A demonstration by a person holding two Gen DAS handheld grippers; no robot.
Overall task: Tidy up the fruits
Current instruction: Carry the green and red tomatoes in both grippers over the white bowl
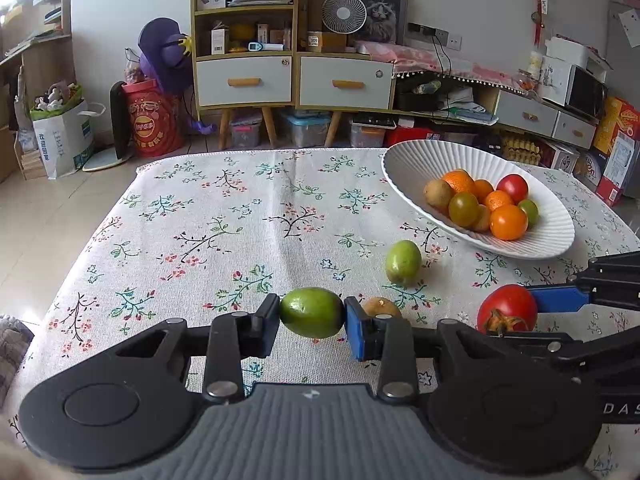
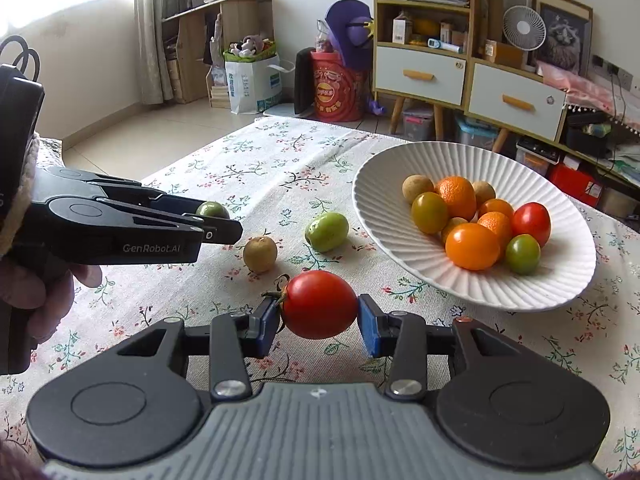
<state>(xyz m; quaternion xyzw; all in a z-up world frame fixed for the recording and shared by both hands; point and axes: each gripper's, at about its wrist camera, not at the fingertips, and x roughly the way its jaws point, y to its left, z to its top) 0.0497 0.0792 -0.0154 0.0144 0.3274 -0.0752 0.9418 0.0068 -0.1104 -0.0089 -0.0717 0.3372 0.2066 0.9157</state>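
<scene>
L wrist view: left gripper point(image 1: 312, 316) clamped on 1 green fruit point(image 1: 312, 312), pads touching both ends, fruit just above the floral tablecloth point(image 1: 224, 216). Loose on cloth: 1 second green fruit point(image 1: 403, 262) further out, 1 brown kiwi-like fruit point(image 1: 382, 307) half hidden behind the blue pad. Right gripper point(image 1: 520, 310) comes in from the right edge, 1 red tomato point(image 1: 507, 312) at its blue finger; grip not clear from this side. White ribbed bowl point(image 1: 404, 164) far right, approx 9 fruits inside, some overlap so count is rough. Gripper aimed fwd and downward at the table.

R wrist view: right gripper point(image 2: 319, 316) closed on the red tomato point(image 2: 319, 304), both pads on its sides, stem pointing left; tomato near the table's close edge, just short of the bowl point(image 2: 384, 184). Bowl: 10 pcs – 4 orange, 3 brown, 2 greenish, 1 red. On cloth: 1 green fruit point(image 2: 327, 231), 1 brown fruit point(image 2: 260, 254), apart from each other. Left gripper point(image 2: 218, 220) enters from left, roughly level, held by a hand point(image 2: 36, 292), green fruit point(image 2: 213, 209) peeking above its tips.
</scene>
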